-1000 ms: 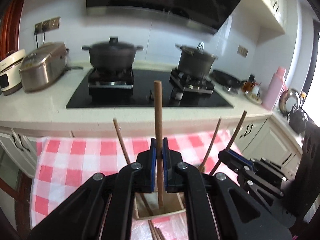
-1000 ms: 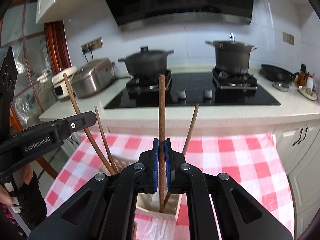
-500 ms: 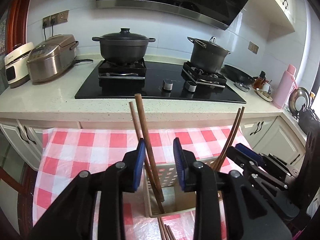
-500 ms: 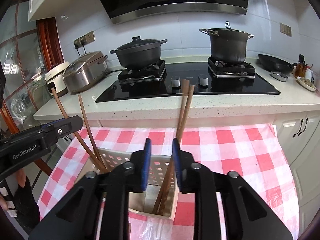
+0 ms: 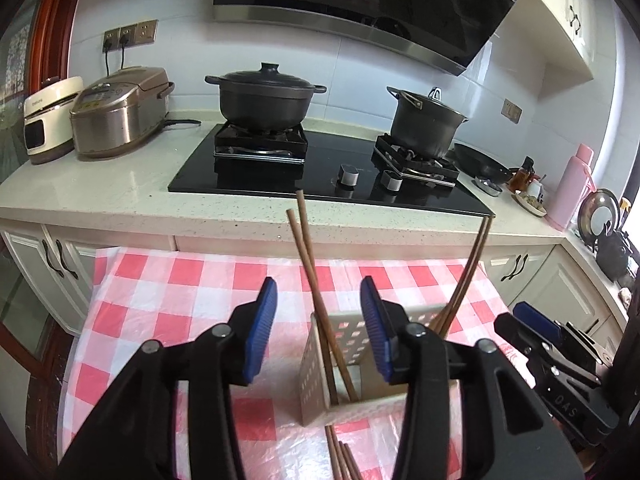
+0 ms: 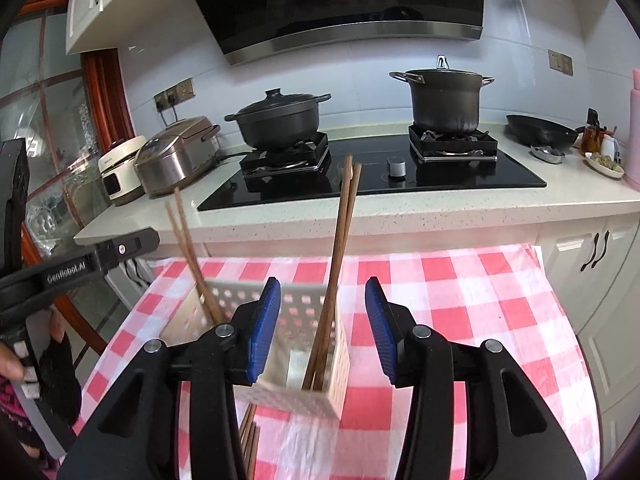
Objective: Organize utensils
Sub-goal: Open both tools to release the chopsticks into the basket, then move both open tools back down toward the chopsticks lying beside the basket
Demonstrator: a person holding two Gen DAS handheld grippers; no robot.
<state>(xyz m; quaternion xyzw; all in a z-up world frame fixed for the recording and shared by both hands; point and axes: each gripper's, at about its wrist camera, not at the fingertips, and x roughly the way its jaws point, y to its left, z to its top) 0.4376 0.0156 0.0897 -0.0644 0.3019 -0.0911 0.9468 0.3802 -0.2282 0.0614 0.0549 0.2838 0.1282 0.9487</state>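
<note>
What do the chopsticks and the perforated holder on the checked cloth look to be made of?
Chopsticks: probably wood or bamboo, with a matte reddish-brown surface and no shine. Holder: most likely moulded plastic, cream-white and smooth, with thin walls pierced by even rows of square holes. Neither can be confirmed from looks alone.

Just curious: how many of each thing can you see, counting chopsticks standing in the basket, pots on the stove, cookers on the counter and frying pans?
chopsticks standing in the basket: 4
lidded pots on the stove: 2
cookers on the counter: 2
frying pan: 1
Total: 9
</note>
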